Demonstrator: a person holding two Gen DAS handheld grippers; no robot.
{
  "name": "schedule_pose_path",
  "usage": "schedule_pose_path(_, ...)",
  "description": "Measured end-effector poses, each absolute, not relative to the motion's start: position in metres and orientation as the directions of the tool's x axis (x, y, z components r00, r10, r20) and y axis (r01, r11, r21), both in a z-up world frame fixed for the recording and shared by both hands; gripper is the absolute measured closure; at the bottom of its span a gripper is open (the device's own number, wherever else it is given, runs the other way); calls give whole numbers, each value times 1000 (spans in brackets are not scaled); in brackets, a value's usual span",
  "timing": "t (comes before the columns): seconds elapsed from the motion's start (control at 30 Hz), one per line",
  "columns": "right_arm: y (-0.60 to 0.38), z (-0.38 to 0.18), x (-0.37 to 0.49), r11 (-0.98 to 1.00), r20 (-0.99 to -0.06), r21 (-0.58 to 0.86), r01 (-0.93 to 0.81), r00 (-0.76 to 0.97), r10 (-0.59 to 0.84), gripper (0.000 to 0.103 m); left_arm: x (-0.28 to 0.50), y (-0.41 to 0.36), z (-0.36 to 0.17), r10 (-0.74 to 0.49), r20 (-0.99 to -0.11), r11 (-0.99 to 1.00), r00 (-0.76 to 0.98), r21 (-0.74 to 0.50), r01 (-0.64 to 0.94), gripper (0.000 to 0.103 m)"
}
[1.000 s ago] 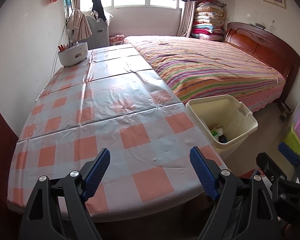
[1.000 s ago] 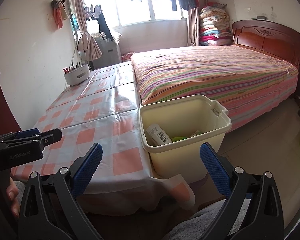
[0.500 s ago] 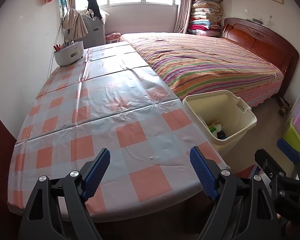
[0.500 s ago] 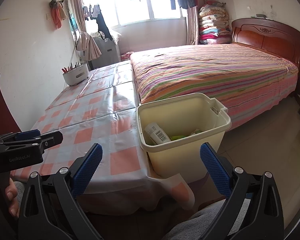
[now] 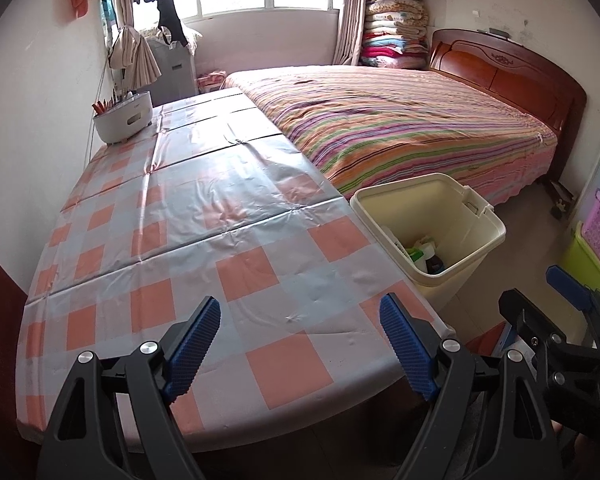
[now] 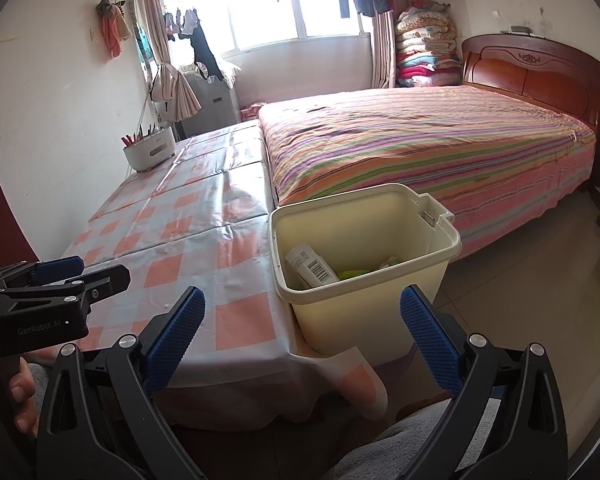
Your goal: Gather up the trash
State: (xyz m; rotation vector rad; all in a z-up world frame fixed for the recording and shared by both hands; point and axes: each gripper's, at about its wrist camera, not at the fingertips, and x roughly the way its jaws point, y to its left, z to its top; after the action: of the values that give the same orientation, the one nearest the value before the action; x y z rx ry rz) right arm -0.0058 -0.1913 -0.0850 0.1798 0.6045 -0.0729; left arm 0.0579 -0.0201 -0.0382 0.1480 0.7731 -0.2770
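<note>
Left wrist view shows the left gripper [image 5: 300, 344] with jaws spread wide and nothing between them, hanging over the near edge of the table [image 5: 180, 240] with its checked cloth. The right gripper [image 6: 302, 340] is likewise released and empty. Trash [image 6: 314, 268] (a tube with a barcode, some green scraps) already lies in the cream bin [image 6: 440, 240], which stands on the floor touching the table's corner, beside the bed [image 6: 420, 140]. No loose litter shows on the cloth, so collecting looks finished or nearly so; the next move calls for scanning for leftovers, perhaps near the white holder [image 5: 124, 120].
</note>
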Motion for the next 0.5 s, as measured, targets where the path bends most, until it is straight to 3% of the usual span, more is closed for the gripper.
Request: schedule_pose_path(0.5,-194,-89,-4,981,-572,147,123,820,-17,6,58,-26,-38,-184,-704,950,686,54,309,23)
